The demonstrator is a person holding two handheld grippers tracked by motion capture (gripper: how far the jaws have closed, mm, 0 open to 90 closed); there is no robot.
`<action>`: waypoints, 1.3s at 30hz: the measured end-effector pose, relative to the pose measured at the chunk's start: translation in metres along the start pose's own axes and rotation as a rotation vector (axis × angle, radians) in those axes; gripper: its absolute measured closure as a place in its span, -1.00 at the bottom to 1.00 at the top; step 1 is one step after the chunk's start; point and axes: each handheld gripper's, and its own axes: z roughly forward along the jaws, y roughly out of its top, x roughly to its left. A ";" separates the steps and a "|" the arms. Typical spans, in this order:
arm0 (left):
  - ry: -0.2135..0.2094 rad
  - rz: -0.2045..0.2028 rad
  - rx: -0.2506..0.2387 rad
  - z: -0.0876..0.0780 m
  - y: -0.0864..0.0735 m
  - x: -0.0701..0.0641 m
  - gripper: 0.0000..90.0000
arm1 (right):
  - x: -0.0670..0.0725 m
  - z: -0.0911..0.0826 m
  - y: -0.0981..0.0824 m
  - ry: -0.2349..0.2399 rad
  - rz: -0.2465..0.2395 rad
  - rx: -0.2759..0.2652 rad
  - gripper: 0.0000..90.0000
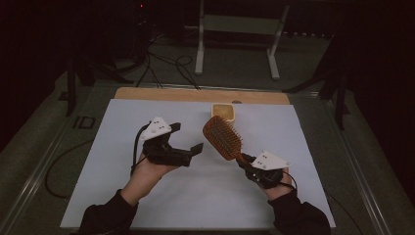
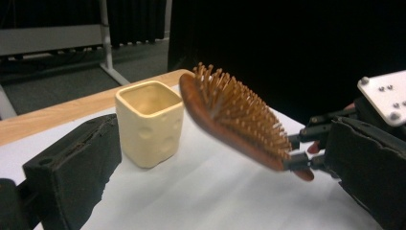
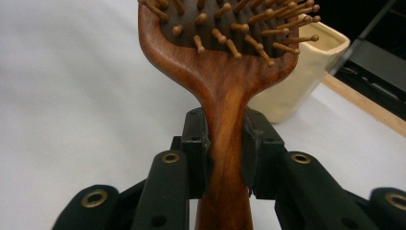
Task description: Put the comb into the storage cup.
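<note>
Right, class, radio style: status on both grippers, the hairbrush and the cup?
Right gripper shut on hairbrush handle, brush held off the table. Left gripper open, empty. Cream cup upright just beyond brush head. Nothing between brush and cup.

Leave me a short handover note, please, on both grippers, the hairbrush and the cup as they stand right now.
Right gripper: shut on the handle of the wooden hairbrush, held above the white sheet, bristles up, head pointing toward the cream cup.
Left gripper: open, holding nothing, raised left of the brush.
Cup: upright at the far edge of the sheet, looks empty from the left gripper view.
Done: brush picked up.
Left: probably standing the brush in the cup; that is a guess.
</note>
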 end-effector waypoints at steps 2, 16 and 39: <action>-0.007 -0.030 0.003 0.008 0.001 0.000 -1.00 | 0.000 0.000 0.000 0.011 0.000 0.000 0.63; -0.069 -0.236 -0.001 0.055 -0.001 0.002 -1.00 | 0.001 0.000 0.001 0.007 -0.004 -0.011 0.63; -0.099 -0.380 0.000 0.090 -0.020 0.000 -0.32 | 0.003 0.003 0.001 0.015 -0.013 -0.013 0.63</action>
